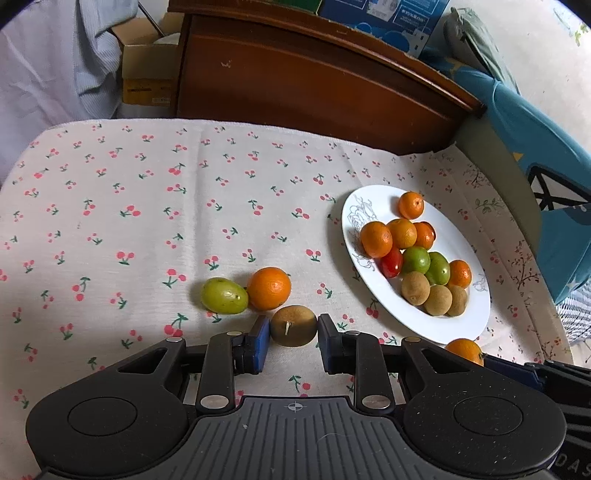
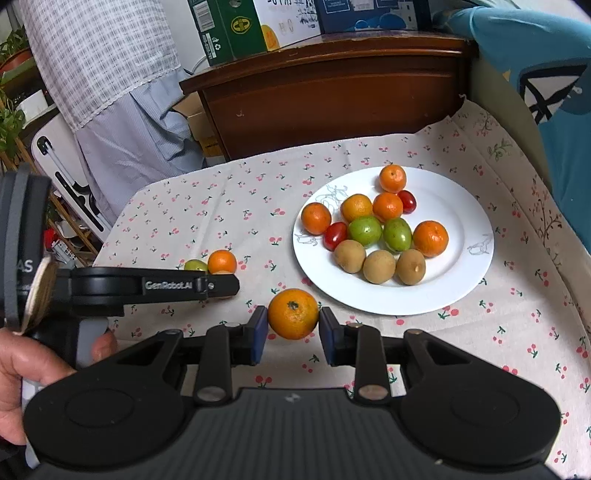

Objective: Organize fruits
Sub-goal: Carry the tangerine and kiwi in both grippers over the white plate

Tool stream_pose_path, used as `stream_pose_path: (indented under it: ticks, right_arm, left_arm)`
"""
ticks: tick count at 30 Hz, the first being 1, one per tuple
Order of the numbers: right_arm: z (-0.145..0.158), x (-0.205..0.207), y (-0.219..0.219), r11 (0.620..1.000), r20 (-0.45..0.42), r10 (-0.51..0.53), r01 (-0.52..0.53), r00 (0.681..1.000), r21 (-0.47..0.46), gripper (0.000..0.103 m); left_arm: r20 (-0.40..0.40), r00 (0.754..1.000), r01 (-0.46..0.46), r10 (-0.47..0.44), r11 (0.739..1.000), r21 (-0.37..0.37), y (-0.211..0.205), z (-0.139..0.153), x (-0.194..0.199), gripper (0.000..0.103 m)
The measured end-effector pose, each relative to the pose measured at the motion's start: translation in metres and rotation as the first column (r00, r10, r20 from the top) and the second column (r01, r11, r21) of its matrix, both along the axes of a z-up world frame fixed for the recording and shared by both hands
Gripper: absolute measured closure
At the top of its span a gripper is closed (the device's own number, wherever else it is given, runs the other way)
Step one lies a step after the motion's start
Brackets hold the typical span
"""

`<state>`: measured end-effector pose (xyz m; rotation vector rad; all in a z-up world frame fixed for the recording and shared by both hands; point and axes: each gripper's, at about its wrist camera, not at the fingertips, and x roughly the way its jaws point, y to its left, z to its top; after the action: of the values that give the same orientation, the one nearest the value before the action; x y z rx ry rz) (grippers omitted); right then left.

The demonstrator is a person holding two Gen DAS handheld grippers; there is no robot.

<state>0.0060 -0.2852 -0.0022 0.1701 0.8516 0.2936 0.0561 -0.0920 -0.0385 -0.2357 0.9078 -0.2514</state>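
My left gripper (image 1: pixel 293 332) is shut on a brown kiwi (image 1: pixel 293 325) low over the cherry-print cloth. Just beyond it lie a green fruit (image 1: pixel 224 295) and an orange (image 1: pixel 269 288). My right gripper (image 2: pixel 293 323) is shut on an orange (image 2: pixel 293 314), held near the front rim of the white plate (image 2: pixel 458 273). The plate holds several oranges, two green fruits (image 2: pixel 380 230), cherry tomatoes and three kiwis (image 2: pixel 379 266). The plate also shows in the left wrist view (image 1: pixel 436 325), to the right of the left gripper.
A dark wooden headboard (image 1: pixel 317 81) stands behind the table. Cardboard boxes (image 2: pixel 240 26) sit on top of it. A blue cloth (image 2: pixel 546 74) hangs at the right edge. The person's hand (image 2: pixel 22 365) holds the left gripper at the left in the right wrist view.
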Motion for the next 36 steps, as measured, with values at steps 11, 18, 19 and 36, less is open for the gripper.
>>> stream_pose_path:
  ticks: [11, 18, 19, 36]
  right_arm:
    - [0.020, 0.006, -0.009, 0.999, 0.065, -0.029, 0.027, 0.997, 0.021, 0.073]
    - [0.034, 0.020, -0.022, 0.998, 0.112, -0.060, 0.059, 0.992, 0.007, 0.073]
    - [0.036, 0.022, -0.025, 0.998, 0.119, -0.068, 0.068, 0.991, 0.006, 0.073]
    - [0.020, 0.069, -0.069, 0.973, 0.072, -0.233, 0.232, 0.970, 0.014, 0.073]
  left_arm:
    - [0.102, 0.994, 0.033, -0.035, 0.999, 0.019, -0.003, 0.024, -0.005, 0.078]
    - [0.151, 0.984, 0.101, -0.098, 0.995, -0.012, -0.011, 0.040, 0.014, 0.078]
    - [0.163, 0.980, 0.113, -0.110, 0.994, -0.010, -0.013, 0.042, 0.017, 0.078]
    - [0.187, 0.955, 0.236, -0.230, 0.972, -0.007, -0.056, 0.038, 0.083, 0.078]
